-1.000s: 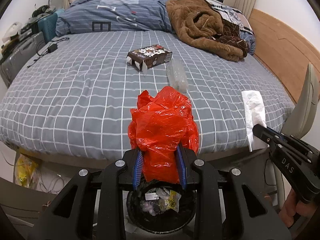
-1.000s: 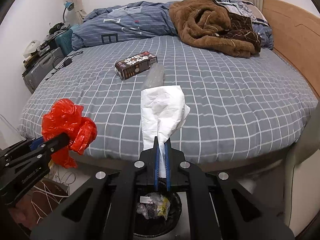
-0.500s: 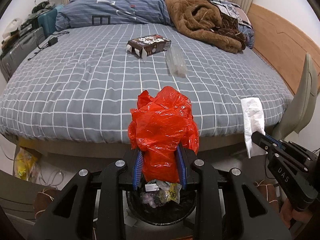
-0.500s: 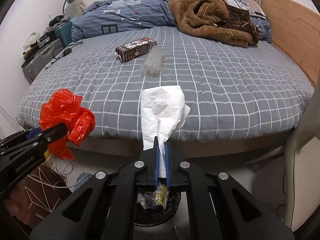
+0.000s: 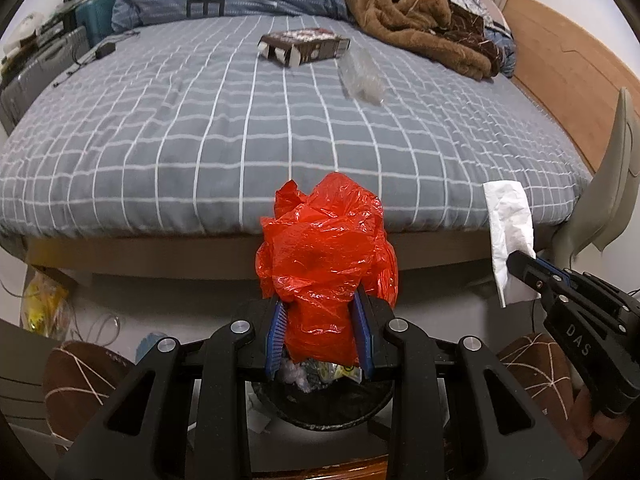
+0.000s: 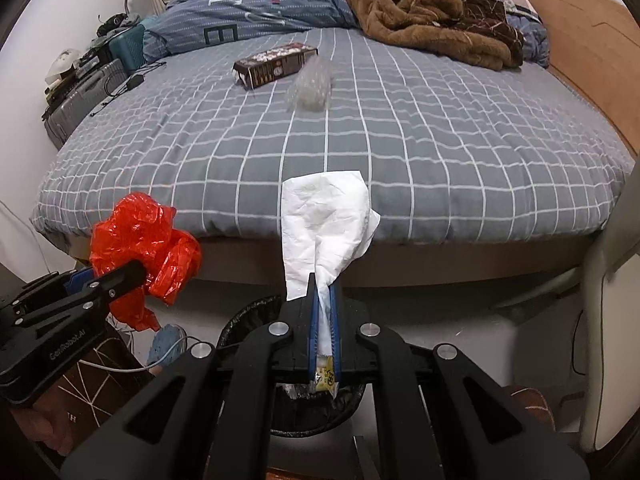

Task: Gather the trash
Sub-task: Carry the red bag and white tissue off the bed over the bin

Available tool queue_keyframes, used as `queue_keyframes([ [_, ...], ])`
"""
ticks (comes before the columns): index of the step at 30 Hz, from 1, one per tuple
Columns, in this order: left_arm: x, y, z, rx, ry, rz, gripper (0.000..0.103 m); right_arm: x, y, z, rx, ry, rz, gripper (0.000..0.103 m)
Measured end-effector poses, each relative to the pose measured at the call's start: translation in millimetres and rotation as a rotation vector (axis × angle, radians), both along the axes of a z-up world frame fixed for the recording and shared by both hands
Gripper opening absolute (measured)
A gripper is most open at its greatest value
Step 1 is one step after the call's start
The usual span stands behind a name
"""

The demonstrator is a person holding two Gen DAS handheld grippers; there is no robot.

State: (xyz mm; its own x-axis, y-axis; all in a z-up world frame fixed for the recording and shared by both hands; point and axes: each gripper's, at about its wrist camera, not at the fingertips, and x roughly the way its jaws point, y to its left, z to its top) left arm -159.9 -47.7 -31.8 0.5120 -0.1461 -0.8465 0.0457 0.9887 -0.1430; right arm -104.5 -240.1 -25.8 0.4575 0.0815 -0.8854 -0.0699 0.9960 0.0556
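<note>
A: What are the tongs doing?

B: The left gripper (image 5: 320, 320) pinches a crumpled red bag (image 5: 326, 256); the right gripper (image 6: 324, 304) is pressed tight on a white tissue (image 6: 324, 224). Both hang off the bed's (image 5: 160, 152) near edge, above a black bin (image 5: 320, 404) on the floor with wrappers inside.

A: Anything on the bed?

B: A brown box (image 5: 304, 46) and, just beside it, a clear plastic wrapper (image 5: 360, 76), mid-bed toward the far side. A brown blanket (image 5: 420, 32) lies at the far right corner.
</note>
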Motion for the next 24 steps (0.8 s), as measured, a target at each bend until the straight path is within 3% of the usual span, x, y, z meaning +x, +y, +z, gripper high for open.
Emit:
queue_keyframes([
  [12,-8,3,-45,-0.003,0.059,0.006,0.028,-11,8,-37,-0.007,0.059,0.011,0.005],
  [24,-9,10,-95,0.019,0.132,0.003,0.028,-17,20,-95,-0.017,0.159,0.039,0.005],
])
